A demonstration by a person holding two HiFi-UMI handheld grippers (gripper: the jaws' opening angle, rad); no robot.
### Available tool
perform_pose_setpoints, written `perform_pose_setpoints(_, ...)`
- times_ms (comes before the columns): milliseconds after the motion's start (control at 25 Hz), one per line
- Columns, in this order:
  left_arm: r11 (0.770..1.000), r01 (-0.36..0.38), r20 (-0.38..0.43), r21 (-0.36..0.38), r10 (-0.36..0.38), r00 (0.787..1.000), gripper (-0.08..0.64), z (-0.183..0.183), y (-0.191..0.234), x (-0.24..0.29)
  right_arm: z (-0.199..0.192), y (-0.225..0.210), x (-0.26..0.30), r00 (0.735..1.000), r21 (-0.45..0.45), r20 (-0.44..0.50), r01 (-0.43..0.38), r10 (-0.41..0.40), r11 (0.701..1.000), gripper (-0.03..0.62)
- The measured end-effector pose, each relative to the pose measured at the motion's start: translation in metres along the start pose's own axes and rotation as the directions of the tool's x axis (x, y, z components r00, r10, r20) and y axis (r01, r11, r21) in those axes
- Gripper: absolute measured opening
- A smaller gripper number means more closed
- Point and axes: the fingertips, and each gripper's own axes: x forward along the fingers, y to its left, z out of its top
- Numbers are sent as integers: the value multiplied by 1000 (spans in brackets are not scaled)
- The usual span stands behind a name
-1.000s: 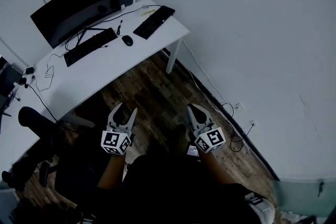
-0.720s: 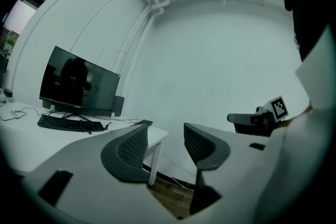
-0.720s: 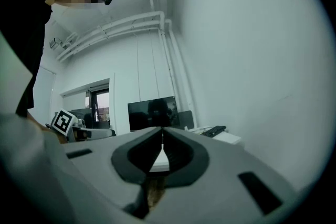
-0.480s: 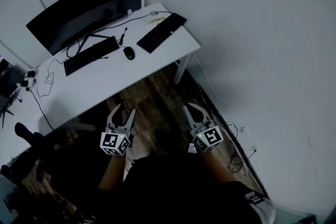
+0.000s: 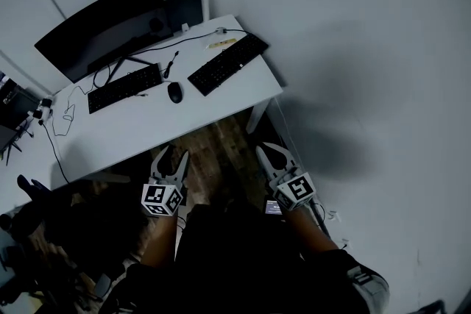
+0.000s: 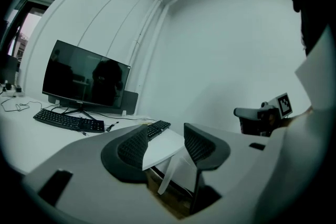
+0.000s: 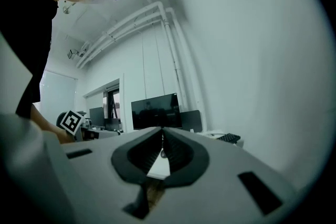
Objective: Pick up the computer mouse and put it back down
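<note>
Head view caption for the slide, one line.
Left gripper and right gripper short of the desk; mouse between two keyboards.

No word, brand or number can be read anywhere. The only printed signs are black-and-white square markers on the cubes of the left gripper (image 5: 174,153) and the right gripper (image 5: 268,150). Key legends on the near keyboard (image 5: 125,87) and the far keyboard (image 5: 227,63) are too small to read.

Dark mouse (image 5: 174,92) — flat on desk (image 5: 147,130)

Dim, cool-toned frames; dark vignette and fisheye bending at edges; deep shadow over floor; slight softness.
</note>
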Motion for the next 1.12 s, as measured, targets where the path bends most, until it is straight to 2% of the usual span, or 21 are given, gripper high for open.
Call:
perform_pose_setpoints(160, 1000, -23, -8, 9, 23, 1000, 199, 3, -10, 26, 8, -31, 16, 999, 41, 27, -24, 23, 999, 11)
perform_pose_setpoints(360, 997, -72, -20, 11, 73, 997, 199, 7, 5, 50, -7, -55, 37, 998, 62, -8, -54, 55, 997, 11)
perform_pose_setpoints(640, 989, -141, -11, 36, 142, 990, 201, 7, 48, 96, -20, -80, 96, 990, 65, -66, -120, 124, 991, 11)
perform_pose_setpoints(760, 987, -151, -19, 53, 153, 988, 201, 5, 66, 120, -19, -90, 132, 985, 51, -63, -158, 161, 986, 11)
perform_pose_setpoints(840, 985, -166, -23, 49, 167, 986, 201, 7, 81, 138, -11, -100, 162, 982, 37, -48, -180, 182, 983, 11)
perform_pose_setpoints(1120, 975, -222, -63, 19, 222, 973, 215, 10, 140, 186, -10, -126, 247, 964, 36, -135, -224, 227, 974, 11)
